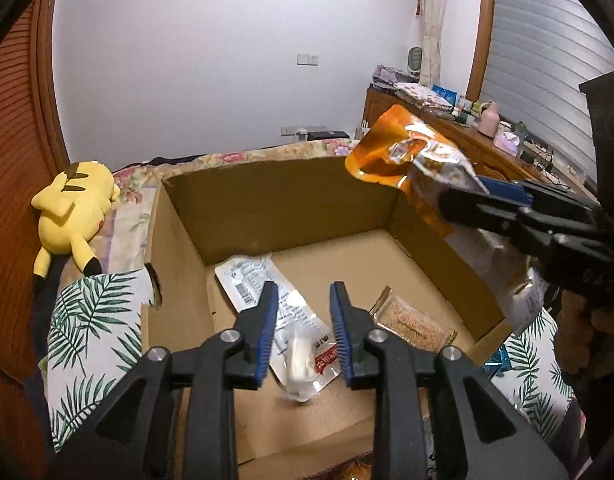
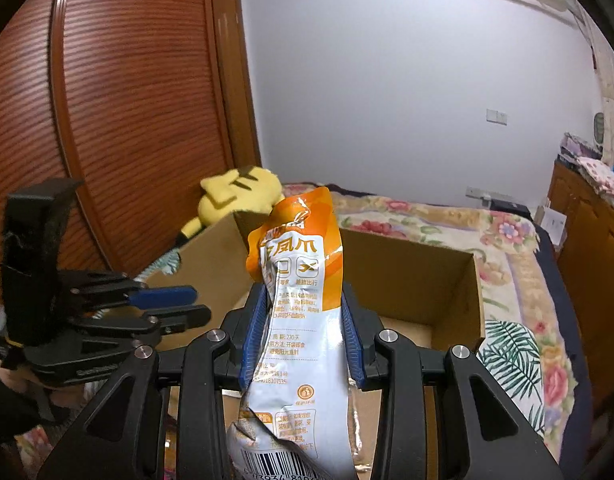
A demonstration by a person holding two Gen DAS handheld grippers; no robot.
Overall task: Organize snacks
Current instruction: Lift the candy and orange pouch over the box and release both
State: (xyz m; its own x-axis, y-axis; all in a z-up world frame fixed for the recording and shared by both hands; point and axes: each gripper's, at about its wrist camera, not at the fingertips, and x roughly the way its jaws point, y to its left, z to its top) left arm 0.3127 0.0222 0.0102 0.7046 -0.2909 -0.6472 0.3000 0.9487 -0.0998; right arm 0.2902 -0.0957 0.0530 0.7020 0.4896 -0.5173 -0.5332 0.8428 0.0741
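Note:
An open cardboard box [image 1: 267,200] sits on the bed; it also shows in the right wrist view [image 2: 407,272]. Inside lie a white snack packet [image 1: 267,296] and a brown clear-wrapped bar [image 1: 415,326]. My left gripper [image 1: 303,332] is open and empty, hovering over the white packet. My right gripper [image 2: 303,328] is shut on an orange and white snack pouch [image 2: 303,320], held above the box's near right side. The pouch [image 1: 407,152] and the right gripper [image 1: 467,196] also show at the right of the left wrist view. The left gripper [image 2: 187,304] shows at the left of the right wrist view.
A yellow Pikachu plush [image 1: 71,208] lies on the bed left of the box. A leaf-print cloth [image 1: 95,328] lies under the box's near side. A wooden wardrobe [image 2: 127,120] stands at left. A cluttered wooden dresser [image 1: 487,136] stands at right.

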